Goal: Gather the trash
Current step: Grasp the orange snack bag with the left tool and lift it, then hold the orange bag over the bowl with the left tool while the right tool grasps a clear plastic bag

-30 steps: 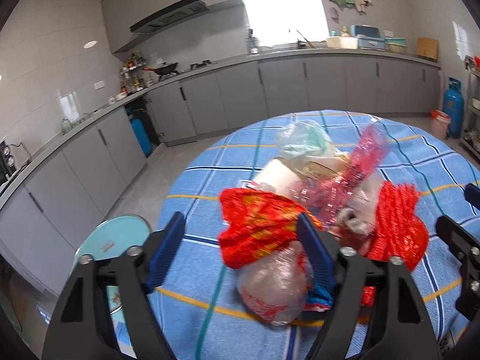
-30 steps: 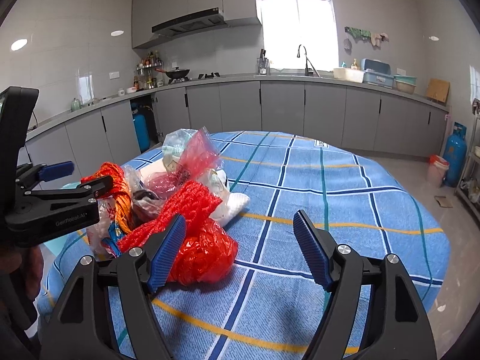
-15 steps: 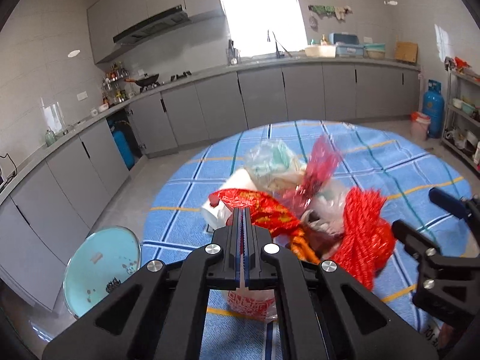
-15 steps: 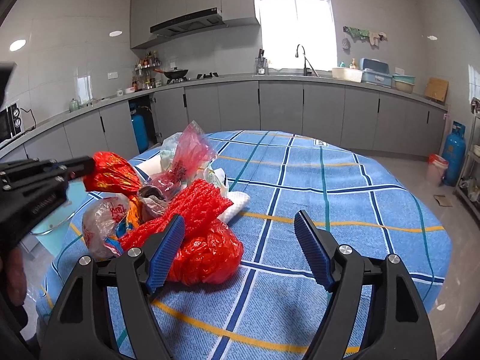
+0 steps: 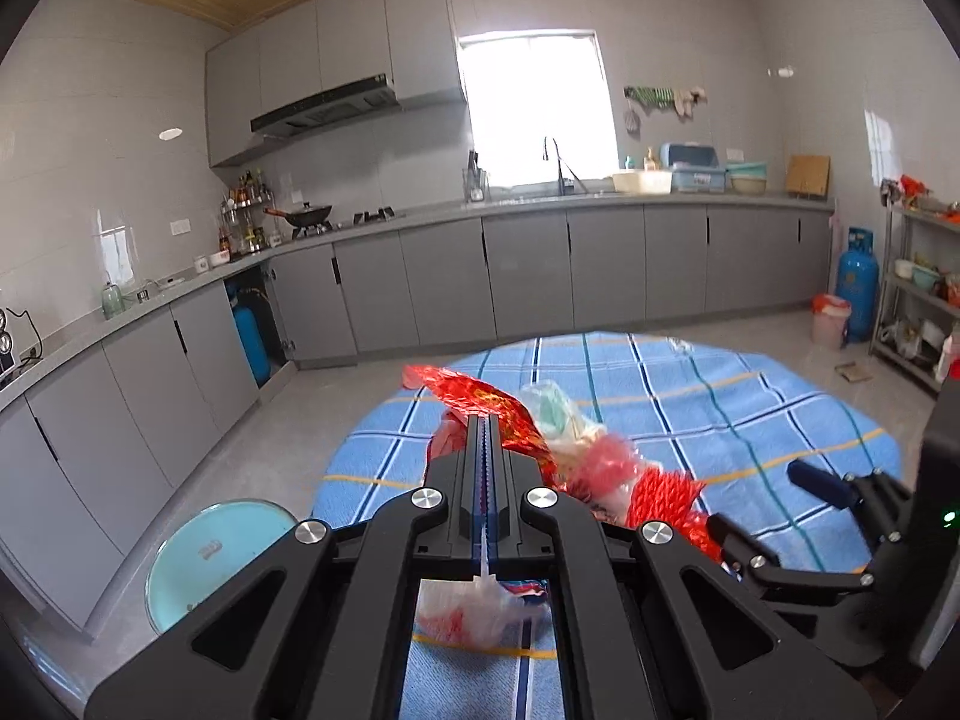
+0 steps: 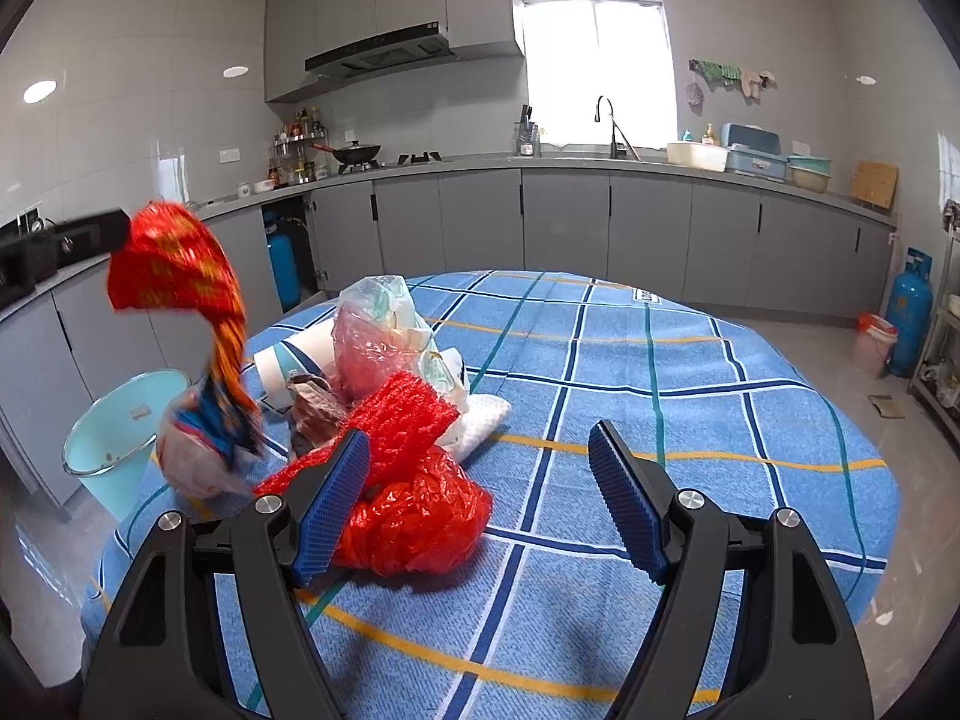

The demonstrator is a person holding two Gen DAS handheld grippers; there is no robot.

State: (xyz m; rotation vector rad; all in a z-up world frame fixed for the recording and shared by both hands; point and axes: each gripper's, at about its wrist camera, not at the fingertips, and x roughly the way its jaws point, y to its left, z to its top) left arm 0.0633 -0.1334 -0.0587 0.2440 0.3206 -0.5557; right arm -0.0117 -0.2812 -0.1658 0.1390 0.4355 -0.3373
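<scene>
Wrapper, red foil (image 6: pixel 171 264), hangs above the surface (image 6: pixel 660 420) edge, pinched in the clenched left claw (image 5: pixel 487 450); light, crinkly, likely slippery, best held at its bunched top. Right claw (image 6: pixel 480 504) is released near the red net bag (image 6: pixel 396 414).

Home kitchen: grey cabinets (image 6: pixel 564 222), range hood (image 6: pixel 378 54), sink tap (image 6: pixel 609 126).

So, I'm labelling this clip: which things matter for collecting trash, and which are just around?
Job:
left tool gripping red wrapper
trash pile
teal bin
right tool, open

Around:
gas cylinder
wok
tablecloth
</scene>
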